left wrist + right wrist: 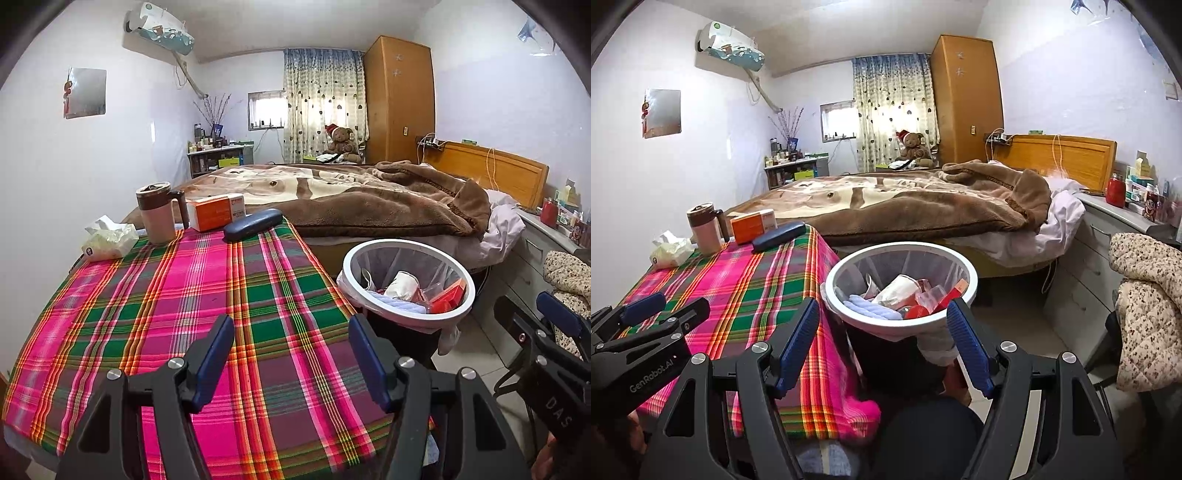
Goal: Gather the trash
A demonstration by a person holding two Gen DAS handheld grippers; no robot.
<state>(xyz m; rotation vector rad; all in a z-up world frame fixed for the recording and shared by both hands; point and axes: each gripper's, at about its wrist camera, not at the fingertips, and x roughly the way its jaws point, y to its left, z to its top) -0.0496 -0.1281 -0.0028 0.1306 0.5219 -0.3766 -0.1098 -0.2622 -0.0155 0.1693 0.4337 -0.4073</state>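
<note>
A white-rimmed trash bin [408,306] [901,325] with a clear liner stands on the floor right of the table. It holds a crumpled paper cup [899,290], red packaging [448,297], clear plastic and a pale blue item. My left gripper [290,330] is open and empty above the plaid tablecloth [184,314]. My right gripper [882,317] is open and empty, just in front of and above the bin. At the table's far end lie a tissue pack [107,240], a mug [157,212], an orange box [216,210] and a dark glasses case [253,225].
A bed with a brown blanket [351,195] lies behind the table and bin. A grey dresser [1108,254] with bottles stands at the right, with a floral jacket [1145,306] on a chair. Tiled floor shows right of the bin.
</note>
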